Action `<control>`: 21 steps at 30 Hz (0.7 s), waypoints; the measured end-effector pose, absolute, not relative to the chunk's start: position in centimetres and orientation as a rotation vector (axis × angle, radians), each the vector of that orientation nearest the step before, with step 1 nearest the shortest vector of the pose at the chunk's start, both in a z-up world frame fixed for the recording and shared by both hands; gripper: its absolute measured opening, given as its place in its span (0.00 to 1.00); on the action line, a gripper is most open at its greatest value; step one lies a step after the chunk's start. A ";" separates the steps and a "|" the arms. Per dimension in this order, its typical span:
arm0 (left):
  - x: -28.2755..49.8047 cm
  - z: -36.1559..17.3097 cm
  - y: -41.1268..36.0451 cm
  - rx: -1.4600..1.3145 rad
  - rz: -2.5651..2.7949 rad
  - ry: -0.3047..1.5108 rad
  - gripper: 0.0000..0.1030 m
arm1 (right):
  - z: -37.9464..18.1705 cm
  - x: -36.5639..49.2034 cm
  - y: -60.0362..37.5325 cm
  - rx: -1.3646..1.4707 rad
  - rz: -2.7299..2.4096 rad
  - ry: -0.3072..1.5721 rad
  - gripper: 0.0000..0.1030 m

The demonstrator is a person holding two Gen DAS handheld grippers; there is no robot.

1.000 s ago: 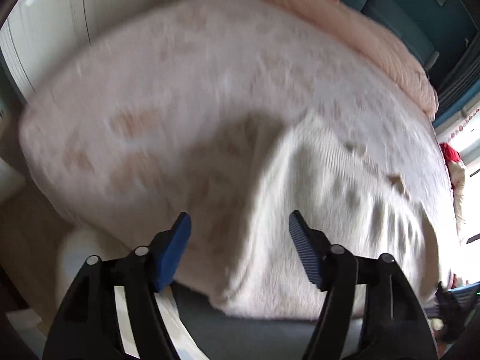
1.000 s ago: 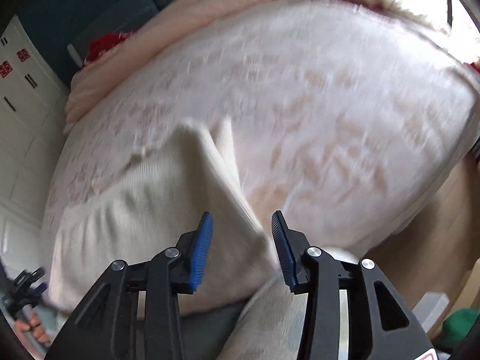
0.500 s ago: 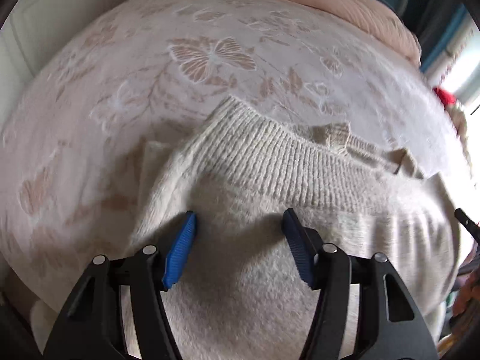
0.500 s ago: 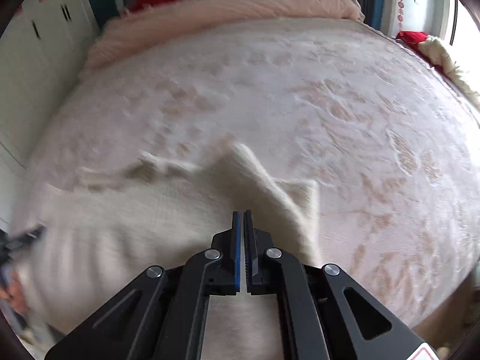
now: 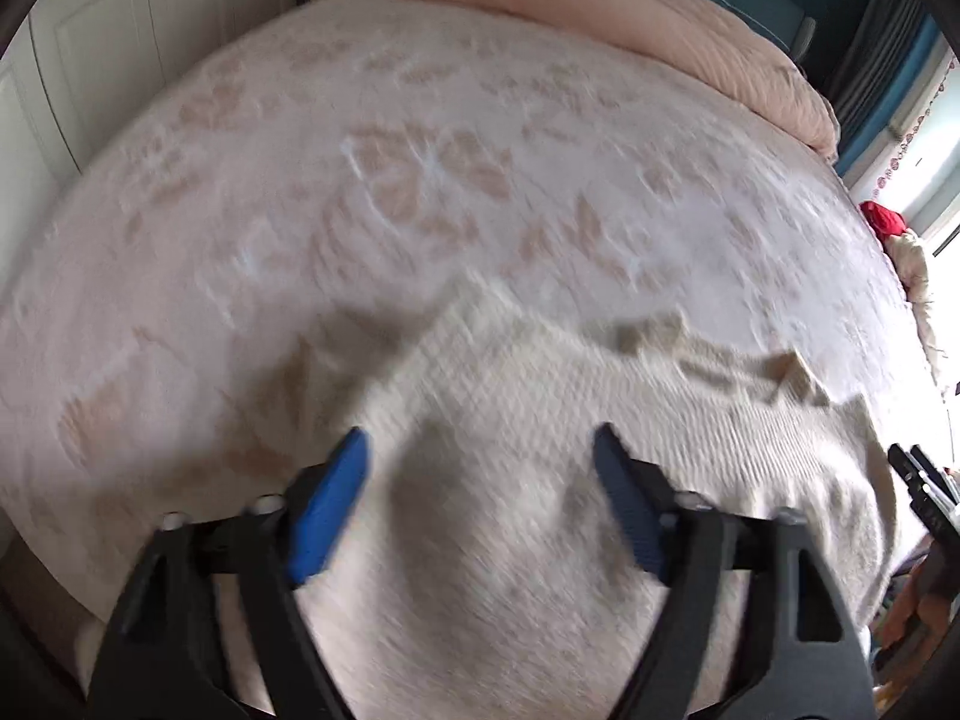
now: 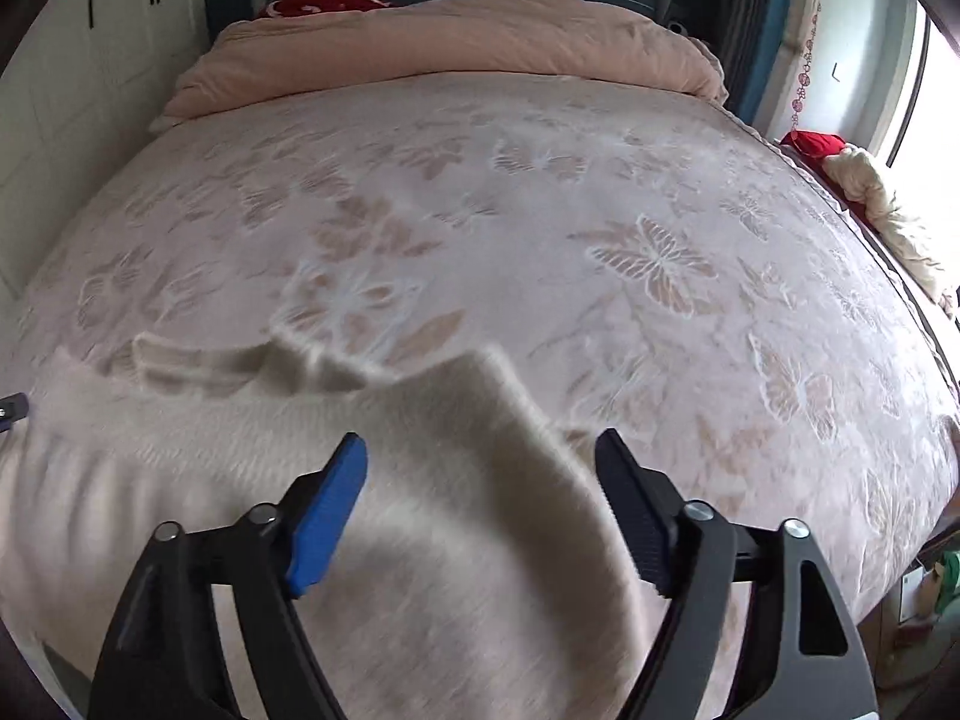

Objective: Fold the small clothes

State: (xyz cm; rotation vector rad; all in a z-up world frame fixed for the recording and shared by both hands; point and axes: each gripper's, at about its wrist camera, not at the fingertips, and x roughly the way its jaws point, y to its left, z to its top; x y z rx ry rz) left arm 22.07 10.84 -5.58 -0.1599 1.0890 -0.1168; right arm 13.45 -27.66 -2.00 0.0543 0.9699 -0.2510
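Observation:
A cream knitted sweater (image 5: 540, 420) lies on the bed near its front edge, ribbed hem toward the bed's middle. It also shows in the right wrist view (image 6: 420, 480). My left gripper (image 5: 480, 456) is open above the sweater's left part and holds nothing. My right gripper (image 6: 480, 456) is open above the sweater's right corner and holds nothing. The right gripper's black tip (image 5: 918, 480) shows at the right edge of the left wrist view. Both views are blurred by motion.
The bed (image 6: 660, 210) has a pale cover with butterfly patterns. A pink duvet (image 6: 450, 48) lies rolled at the headboard end. White cupboards (image 5: 90, 60) stand to the left. Red and cream items (image 6: 852, 174) lie at the bed's right side by the window.
My right gripper, shut on the sweater half a second ago, has opened and let it go. Both grippers have pulled back a little; the sweater now lies on the bed.

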 end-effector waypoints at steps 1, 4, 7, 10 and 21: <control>22.9 -5.8 11.3 -0.181 -0.125 1.099 0.92 | -2.4 14.2 -28.7 0.084 -0.238 0.977 0.79; 25.3 -8.0 12.4 -0.272 -0.142 1.179 0.76 | -5.8 16.8 -31.6 0.196 -0.192 1.083 0.63; 26.0 -9.1 12.5 -0.291 -0.145 1.215 0.17 | -6.9 17.3 -31.8 0.305 -0.107 1.143 0.11; 24.4 -4.9 13.8 -0.408 -0.213 1.108 0.11 | -1.6 14.7 -30.6 0.322 -0.051 0.981 0.10; 26.8 -8.5 11.8 -0.206 -0.086 1.149 0.48 | -5.0 16.5 -33.9 0.314 -0.284 1.064 0.18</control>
